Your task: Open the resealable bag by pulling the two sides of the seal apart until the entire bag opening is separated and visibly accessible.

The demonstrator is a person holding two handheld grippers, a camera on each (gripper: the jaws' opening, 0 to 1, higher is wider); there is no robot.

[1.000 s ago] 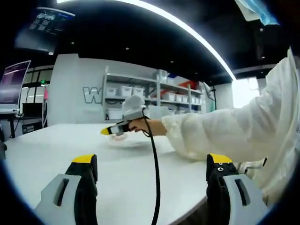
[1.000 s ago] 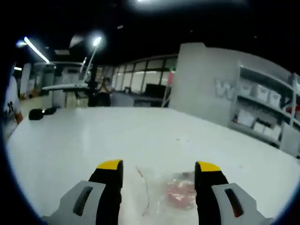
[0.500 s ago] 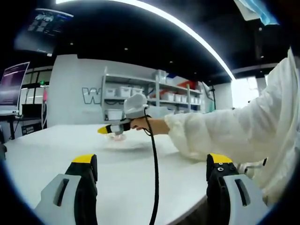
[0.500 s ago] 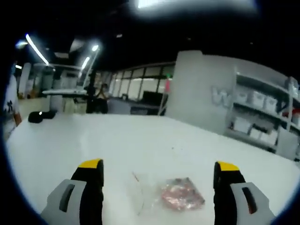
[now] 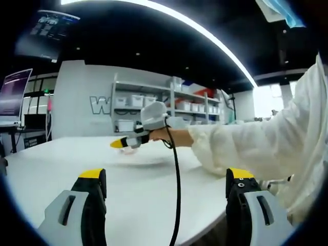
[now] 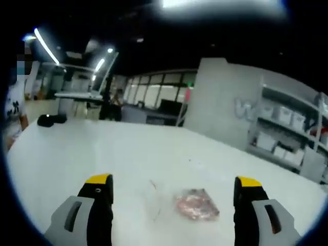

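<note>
A clear resealable bag (image 6: pixel 182 203) with pinkish contents lies flat on the white table (image 6: pixel 102 154). My right gripper (image 6: pixel 174 185) hovers open just above and behind it, jaws wide apart, the bag lying between and ahead of them. In the left gripper view the bag (image 5: pixel 143 156) is a faint flat patch far across the table, and the right gripper (image 5: pixel 122 144), held by a hand in a white sleeve (image 5: pixel 246 143), hangs over it. My left gripper (image 5: pixel 166 180) stands open near the table's front edge, nothing between its jaws.
A black cable (image 5: pixel 177 195) drops from the right gripper. White shelving with boxes (image 5: pixel 154 105) lines the far wall. A small dark object (image 6: pixel 48 119) sits at the table's far left edge. People stand at the left (image 6: pixel 15 110) and in the background.
The right gripper opened wide from a narrower gap and drew back and up from the bag. The left gripper has not moved.
</note>
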